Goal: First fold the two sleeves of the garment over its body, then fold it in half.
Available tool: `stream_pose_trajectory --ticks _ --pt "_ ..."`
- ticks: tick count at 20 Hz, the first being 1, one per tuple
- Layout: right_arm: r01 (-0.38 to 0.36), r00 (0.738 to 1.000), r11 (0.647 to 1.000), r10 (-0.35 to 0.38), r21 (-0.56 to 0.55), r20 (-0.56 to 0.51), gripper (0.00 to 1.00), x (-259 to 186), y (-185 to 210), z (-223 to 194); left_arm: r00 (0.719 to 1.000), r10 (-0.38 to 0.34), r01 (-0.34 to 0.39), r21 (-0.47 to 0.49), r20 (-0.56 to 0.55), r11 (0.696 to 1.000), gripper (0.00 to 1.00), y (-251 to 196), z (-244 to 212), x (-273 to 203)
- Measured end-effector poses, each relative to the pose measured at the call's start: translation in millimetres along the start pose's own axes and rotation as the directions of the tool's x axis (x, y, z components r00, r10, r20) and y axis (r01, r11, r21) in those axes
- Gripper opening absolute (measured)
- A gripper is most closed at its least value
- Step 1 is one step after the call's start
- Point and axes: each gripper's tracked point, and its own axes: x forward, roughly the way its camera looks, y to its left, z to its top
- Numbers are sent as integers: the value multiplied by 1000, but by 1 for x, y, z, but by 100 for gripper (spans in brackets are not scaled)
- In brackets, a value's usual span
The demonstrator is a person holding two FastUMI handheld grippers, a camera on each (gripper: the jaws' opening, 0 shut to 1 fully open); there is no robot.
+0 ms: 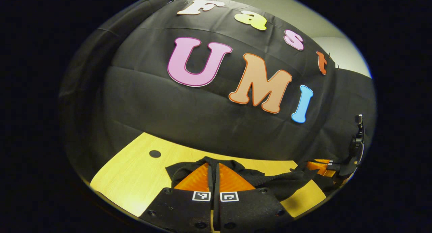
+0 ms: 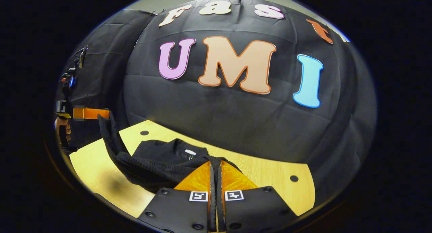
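Both grippers' fingers are clenched on black cloth: the left gripper (image 1: 214, 167) pinches one edge of the garment (image 2: 158, 164), the right gripper (image 2: 215, 164) the other. The lifted edge stretches sideways between them. Beyond the right fingers, the collar lies on the table (image 2: 270, 175), hidden in the left gripper view.

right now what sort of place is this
Likely a data-recording booth, not a home: a black cloth wall backs a pale wooden table, where handheld orange-fingered grippers, left and right, lift a black knit garment.
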Motion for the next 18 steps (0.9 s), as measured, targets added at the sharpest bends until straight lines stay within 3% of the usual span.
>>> stream_pose_trajectory --ticks 8,13,16,18 --pt "0 1000 999 0 33 10 4 98 -29 27 999 44 -45 40 11 998 0 16 20 103" --pt "16 996 998 -10 60 -85 4 173 -43 -22 991 120 -121 -9 -54 993 0 44 -27 160" --pt "15 991 997 -6 69 -134 4 202 -46 -50 980 165 -163 25 -113 986 0 59 -62 183" --pt "8 989 996 5 91 -148 9 211 -46 -60 973 170 -165 44 -155 985 0 63 -78 189"
